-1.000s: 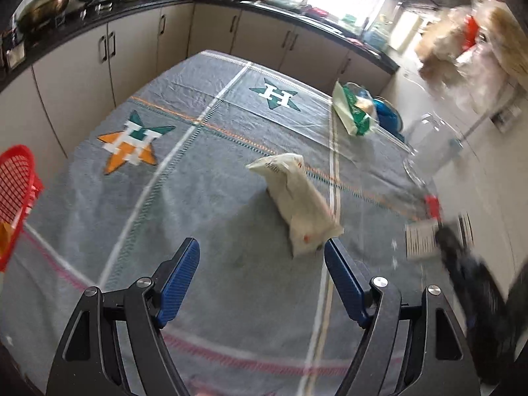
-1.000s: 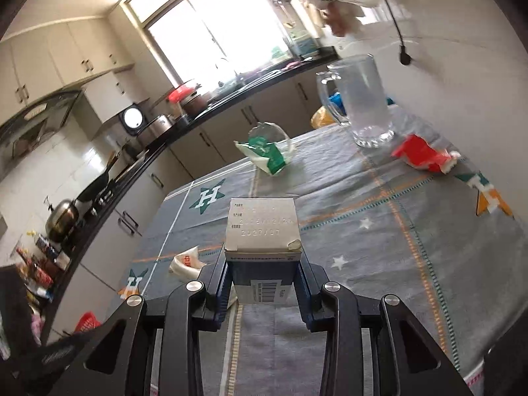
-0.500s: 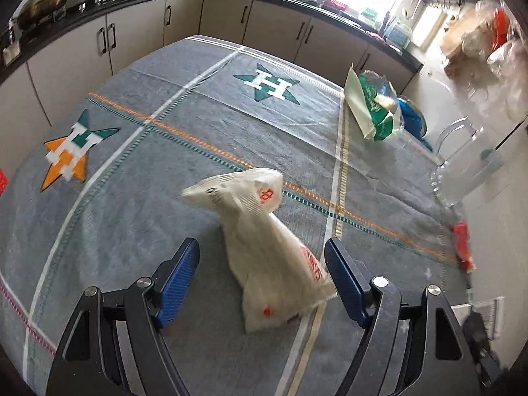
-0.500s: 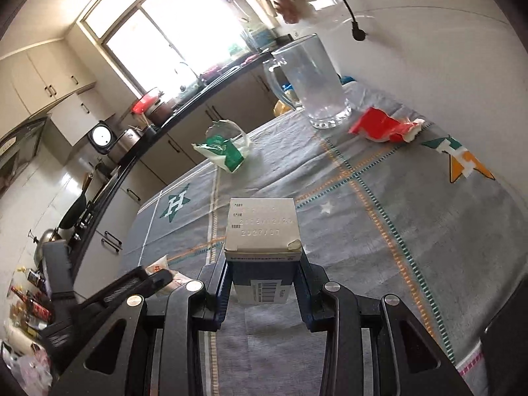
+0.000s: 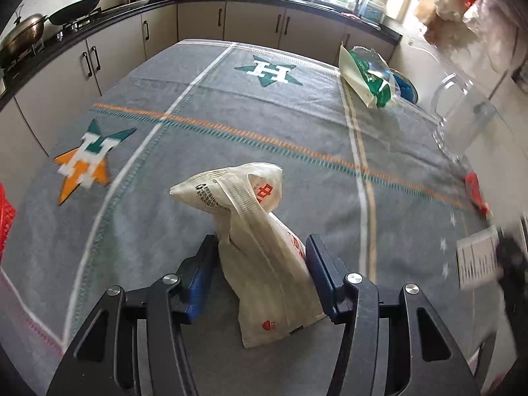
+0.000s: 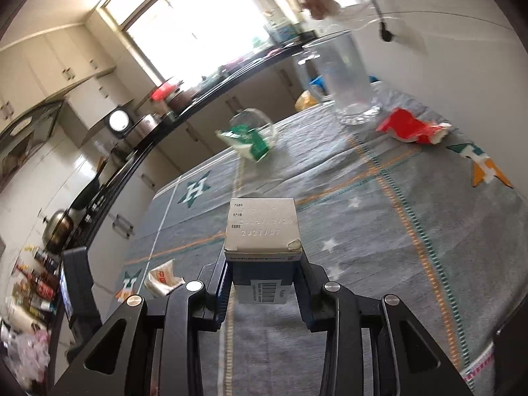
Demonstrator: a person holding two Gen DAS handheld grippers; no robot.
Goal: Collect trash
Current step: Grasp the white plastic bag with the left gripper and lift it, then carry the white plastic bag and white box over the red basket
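A crumpled white bag with red print stands on the grey tablecloth. My left gripper straddles it from above, its jaws closing, and both blue pads touch the bag's sides. In the right wrist view the same white bag shows at the lower left. My right gripper is shut on a small carton box with a grey top and a barcode, held above the cloth. A green-and-white bag and a red wrapper also lie on the table.
A clear glass jug stands near the far right edge, next to the red wrapper. A red basket pokes in at the left edge. Counters with pans and cabinets run along the far side of the table.
My left gripper has come down and forward over the white bag, and its jaws have narrowed onto it. The right gripper keeps the box, and its view has swung a little.
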